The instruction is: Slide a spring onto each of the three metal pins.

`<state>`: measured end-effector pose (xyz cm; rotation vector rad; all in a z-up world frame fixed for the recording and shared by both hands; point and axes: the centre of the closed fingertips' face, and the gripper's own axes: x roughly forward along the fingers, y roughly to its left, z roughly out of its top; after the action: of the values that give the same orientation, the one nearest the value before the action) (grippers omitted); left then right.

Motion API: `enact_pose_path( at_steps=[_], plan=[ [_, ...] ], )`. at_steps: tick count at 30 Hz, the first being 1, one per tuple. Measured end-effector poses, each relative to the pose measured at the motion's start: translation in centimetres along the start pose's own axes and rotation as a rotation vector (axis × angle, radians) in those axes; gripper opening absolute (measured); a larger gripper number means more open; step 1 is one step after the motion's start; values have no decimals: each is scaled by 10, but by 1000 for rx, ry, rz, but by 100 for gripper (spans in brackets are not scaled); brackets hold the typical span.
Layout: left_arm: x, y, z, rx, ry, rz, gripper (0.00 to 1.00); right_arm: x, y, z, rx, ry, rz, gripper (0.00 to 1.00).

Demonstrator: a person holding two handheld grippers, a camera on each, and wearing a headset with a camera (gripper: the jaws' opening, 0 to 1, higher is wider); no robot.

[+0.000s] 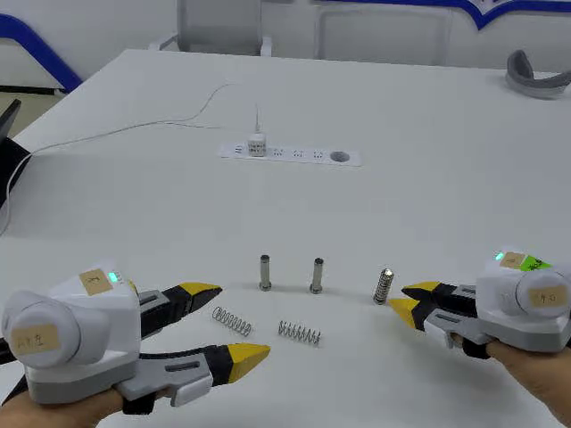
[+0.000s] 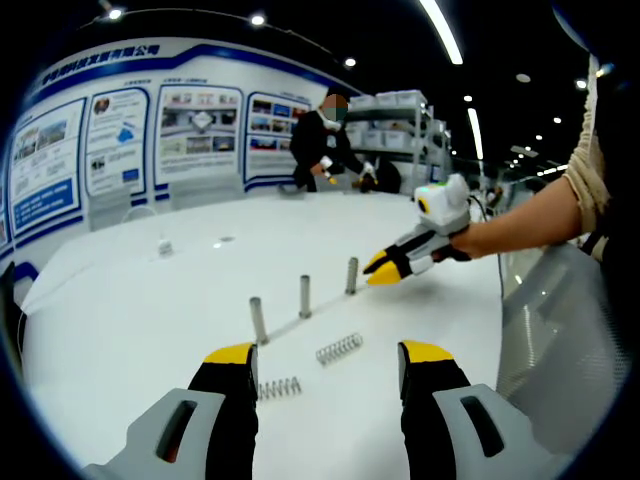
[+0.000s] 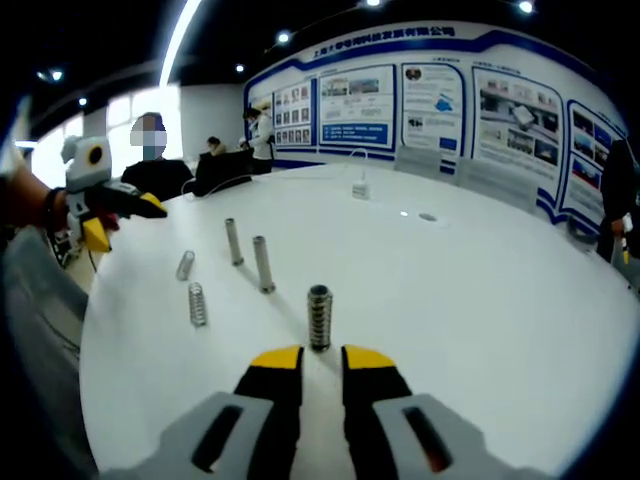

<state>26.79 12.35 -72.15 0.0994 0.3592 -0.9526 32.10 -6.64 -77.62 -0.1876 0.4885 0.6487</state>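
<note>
Three metal pins stand upright in a row on the white table. The left pin (image 1: pixel 265 272) and the middle pin (image 1: pixel 317 275) are bare. The right pin (image 1: pixel 384 285) wears a spring (image 3: pixel 319 317). Two loose springs (image 1: pixel 232 321) (image 1: pixel 299 333) lie flat in front of the bare pins. My left gripper (image 1: pixel 227 323) is wide open over the nearer loose spring (image 2: pixel 279 388), holding nothing. My right gripper (image 1: pixel 409 299) sits just right of the sprung pin, its jaws a narrow gap apart and empty (image 3: pixel 322 358).
A white power strip (image 1: pixel 291 153) with a cube plug (image 1: pixel 256 144) and a thin cable (image 1: pixel 134 129) lies farther back on the table. A grey curved object (image 1: pixel 535 76) rests at the far right. People stand in the background (image 2: pixel 325 140).
</note>
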Motion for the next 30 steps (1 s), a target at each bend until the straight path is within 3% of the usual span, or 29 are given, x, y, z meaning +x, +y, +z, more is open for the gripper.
enact_pose_path(
  at_steps=[5,11,21,30],
  plan=[
    [0,0,-1,-7,-2,0,57,-4,10,-1,-6,10,26,17],
    [0,0,0,-8,-3,-1,57,-4,32,-1,-37,22,82,17],
    [-3,-2,1,-4,-4,-2,57,2,67,13,-80,9,167,18],
    [-4,-4,0,-1,-5,-2,57,12,89,20,-116,6,223,18]
  ],
)
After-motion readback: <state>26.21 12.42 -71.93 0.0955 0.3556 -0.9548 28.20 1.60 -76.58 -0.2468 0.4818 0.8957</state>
